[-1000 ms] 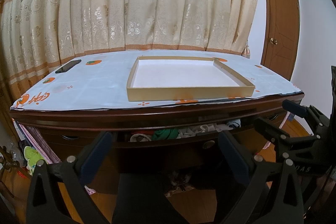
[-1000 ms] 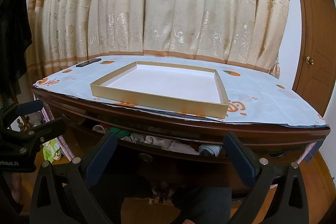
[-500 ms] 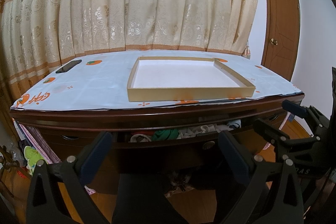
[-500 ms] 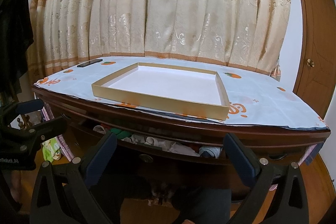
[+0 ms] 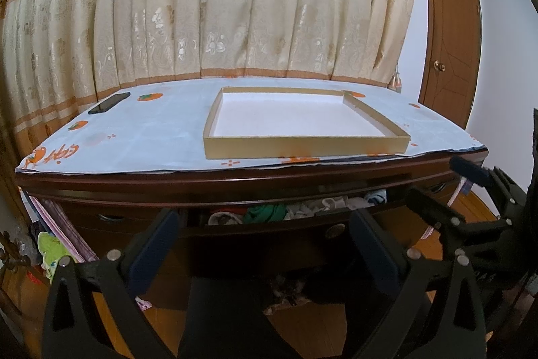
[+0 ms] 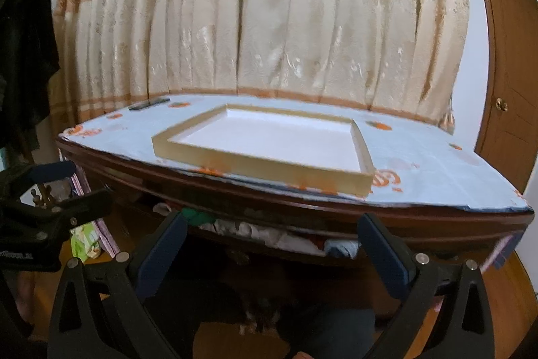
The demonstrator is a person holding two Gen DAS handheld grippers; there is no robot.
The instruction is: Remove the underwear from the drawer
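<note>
**Drawer ajar, both grippers spread and empty**

Dresser (image 5: pixel 215 187) facing both cameras, top covered by a printed cloth (image 5: pixel 144 137). Probably laid to protect the wood. Top drawer (image 5: pixel 269 226) pulled out only a little, enough to show the contents but likely too narrow for an easy reach.

On the cloth, a shallow gold tray (image 5: pixel 302 148) with a white floor, nothing in it; set near the front edge, seemingly as the drop spot. Far left, a dark phone (image 5: pixel 109 102), well apart from the tray.

Inside the drawer, a jumble of underwear (image 5: pixel 269 211): green, white and blue pieces crammed along the gap, also visible in the right view (image 6: pixel 248 229).

Left gripper (image 5: pixel 265 253) held low before the drawer front, jaws wide apart, gripping nothing. Right gripper (image 6: pixel 269 253) likewise released and empty, level with the gap. Right view blurred.
</note>
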